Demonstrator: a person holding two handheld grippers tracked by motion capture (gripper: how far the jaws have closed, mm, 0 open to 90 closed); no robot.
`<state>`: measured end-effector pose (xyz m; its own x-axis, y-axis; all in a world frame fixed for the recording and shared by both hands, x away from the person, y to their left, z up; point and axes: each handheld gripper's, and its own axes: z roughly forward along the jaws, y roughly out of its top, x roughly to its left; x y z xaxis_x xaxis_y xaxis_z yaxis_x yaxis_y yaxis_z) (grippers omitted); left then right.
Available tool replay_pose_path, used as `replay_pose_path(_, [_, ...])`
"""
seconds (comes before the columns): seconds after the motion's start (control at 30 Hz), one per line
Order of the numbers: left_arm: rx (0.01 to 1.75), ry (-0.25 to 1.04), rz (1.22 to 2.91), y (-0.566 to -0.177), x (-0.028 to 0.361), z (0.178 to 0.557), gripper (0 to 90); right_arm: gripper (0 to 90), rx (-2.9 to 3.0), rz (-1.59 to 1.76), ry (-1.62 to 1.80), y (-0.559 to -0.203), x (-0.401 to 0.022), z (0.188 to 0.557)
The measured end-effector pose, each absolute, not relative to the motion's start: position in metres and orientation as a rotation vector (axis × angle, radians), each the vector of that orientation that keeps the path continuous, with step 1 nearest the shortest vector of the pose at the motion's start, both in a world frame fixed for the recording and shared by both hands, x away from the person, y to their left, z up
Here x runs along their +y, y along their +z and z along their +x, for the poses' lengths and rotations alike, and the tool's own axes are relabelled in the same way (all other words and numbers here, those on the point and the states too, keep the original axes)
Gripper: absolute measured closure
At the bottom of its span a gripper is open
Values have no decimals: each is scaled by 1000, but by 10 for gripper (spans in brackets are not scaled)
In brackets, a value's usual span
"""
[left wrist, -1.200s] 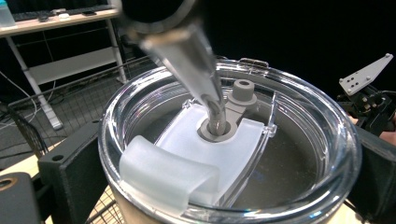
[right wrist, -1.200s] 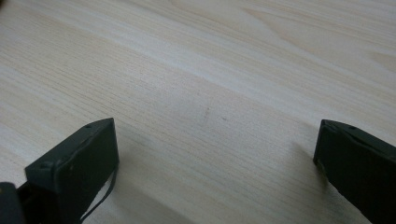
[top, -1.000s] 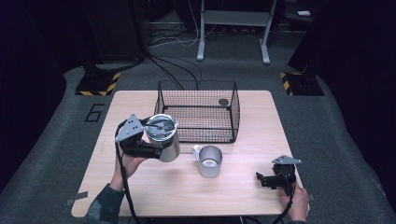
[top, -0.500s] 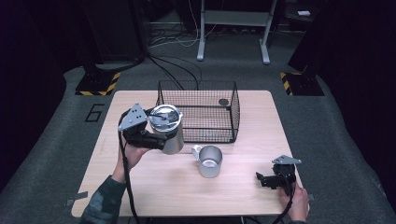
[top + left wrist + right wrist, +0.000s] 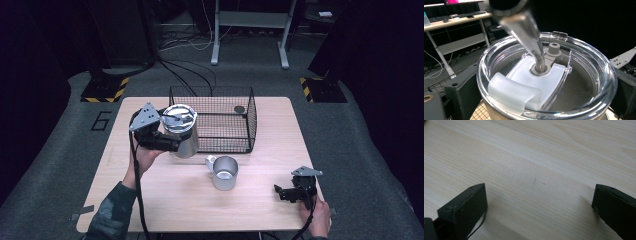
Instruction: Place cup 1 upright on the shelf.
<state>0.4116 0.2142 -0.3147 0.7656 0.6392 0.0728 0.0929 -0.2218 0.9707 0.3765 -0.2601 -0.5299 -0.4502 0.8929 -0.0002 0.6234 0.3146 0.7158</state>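
Above table's [image 5: 165, 200] left side, L gripper [image 5: 170, 145] clamps lidded steel tumbler [image 5: 181, 132] by wire basket [image 5: 220, 120]; R gripper [image 5: 281, 192] rests open near mug [image 5: 223, 172]

The right gripper [image 5: 537, 207] looks down at close range on a light wooden tabletop [image 5: 544, 157], whose pale grain runs in long streaks from about ten o'clock toward four o'clock. Its two black jaws stand wide apart, one rising at seven o'clock, the other at four o'clock, with bare wood between them and nothing gripped. Each jaw throws a soft shadow on the wood beside it. A small faint mark sits on the tabletop near the middle of the view.
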Motion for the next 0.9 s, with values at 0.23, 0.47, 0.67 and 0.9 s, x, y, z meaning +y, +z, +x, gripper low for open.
replay_pose_path(0.23, [585,577,1747,-311,212,423,41,0,2190,1346,923,-530,-260,377])
replay_pose_path(0.47, [603,578,1741,-310,211,433,41,0,2189,1346,925,-530,-260,377])
replay_pose_path(0.67, [632,584,1728,-308,212,442,41,0,2190,1347,924,-530,-260,377])
replay_pose_path(0.9, [641,605,1720,-305,211,453,41,0,2190,1347,924,-530,-260,377])
